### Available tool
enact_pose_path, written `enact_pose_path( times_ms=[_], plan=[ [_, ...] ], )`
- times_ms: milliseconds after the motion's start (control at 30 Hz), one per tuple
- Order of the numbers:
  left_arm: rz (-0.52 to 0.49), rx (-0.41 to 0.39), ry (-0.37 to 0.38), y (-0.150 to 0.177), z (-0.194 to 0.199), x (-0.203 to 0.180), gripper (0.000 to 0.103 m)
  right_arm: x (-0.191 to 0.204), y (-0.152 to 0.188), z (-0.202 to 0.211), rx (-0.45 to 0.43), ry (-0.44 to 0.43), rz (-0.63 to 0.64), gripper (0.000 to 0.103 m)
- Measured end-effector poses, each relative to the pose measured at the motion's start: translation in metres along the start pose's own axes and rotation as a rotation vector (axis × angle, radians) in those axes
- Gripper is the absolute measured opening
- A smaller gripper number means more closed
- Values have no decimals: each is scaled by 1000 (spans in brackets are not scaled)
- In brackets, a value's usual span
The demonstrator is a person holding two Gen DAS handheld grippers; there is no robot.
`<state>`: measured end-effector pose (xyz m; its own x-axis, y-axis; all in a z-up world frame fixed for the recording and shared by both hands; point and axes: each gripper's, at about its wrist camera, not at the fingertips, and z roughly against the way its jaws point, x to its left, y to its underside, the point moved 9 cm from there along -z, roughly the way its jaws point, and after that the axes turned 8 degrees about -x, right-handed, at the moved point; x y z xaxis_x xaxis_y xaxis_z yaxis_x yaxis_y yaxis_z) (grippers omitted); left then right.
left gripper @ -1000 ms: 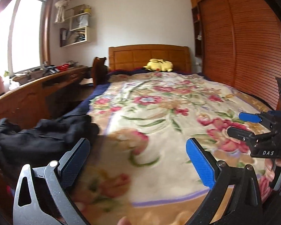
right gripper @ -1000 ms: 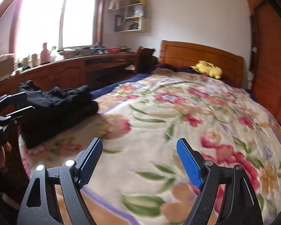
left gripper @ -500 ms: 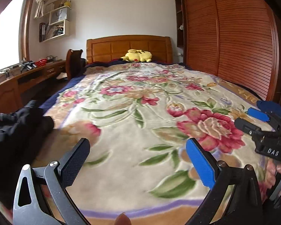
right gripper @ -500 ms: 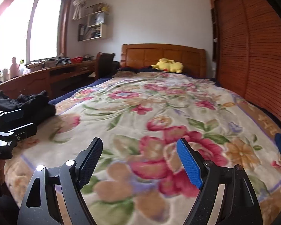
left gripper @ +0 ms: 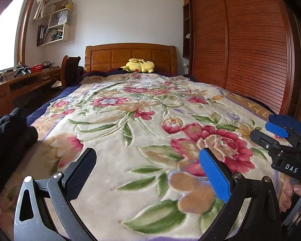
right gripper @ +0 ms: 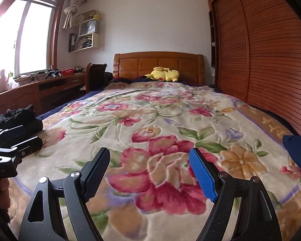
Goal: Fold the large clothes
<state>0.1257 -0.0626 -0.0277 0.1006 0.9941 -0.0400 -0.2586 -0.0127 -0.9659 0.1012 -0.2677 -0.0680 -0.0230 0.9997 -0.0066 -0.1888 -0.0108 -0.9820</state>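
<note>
A black garment point(left gripper: 8, 136) lies bunched at the left near corner of the bed; it also shows in the right wrist view point(right gripper: 20, 118). My left gripper point(left gripper: 146, 164) is open and empty, held above the floral blanket point(left gripper: 142, 124), to the right of the garment. My right gripper point(right gripper: 149, 164) is open and empty above the blanket point(right gripper: 154, 120). A dark blue cloth point(right gripper: 297, 150) shows at the right edge of the bed in the right wrist view. Each gripper shows in the other's view, the right one point(left gripper: 279, 138) and the left one point(right gripper: 10, 146).
A yellow plush toy point(left gripper: 138, 66) lies by the wooden headboard point(left gripper: 130, 56). A wooden desk point(right gripper: 36, 90) with a chair point(right gripper: 94, 76) runs along the left wall under the window. A slatted wooden wardrobe point(left gripper: 240, 46) stands along the right side of the bed.
Both views have swung right, away from the black garment, toward the middle of the bed. The garment has slid to the left edge. Both grippers stay open.
</note>
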Motion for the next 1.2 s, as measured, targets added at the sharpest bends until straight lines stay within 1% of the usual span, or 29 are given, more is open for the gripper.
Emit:
enact_pose_path(
  times_ms=[167,233,500,1200],
  plan=[
    [8,-3,2,-1,2,1,103,4,3,0,-8,1,0,83],
    [4,-5,-7,-1,2,2,103,-2,5,-7,-10,2,-3,83],
    [12,-9,-9,-2,5,5,103,-6,5,-9,-16,-6,-15,83],
    [-2,-6,-19,2,6,7,103,-8,6,-8,-25,-16,-9,83]
  ],
)
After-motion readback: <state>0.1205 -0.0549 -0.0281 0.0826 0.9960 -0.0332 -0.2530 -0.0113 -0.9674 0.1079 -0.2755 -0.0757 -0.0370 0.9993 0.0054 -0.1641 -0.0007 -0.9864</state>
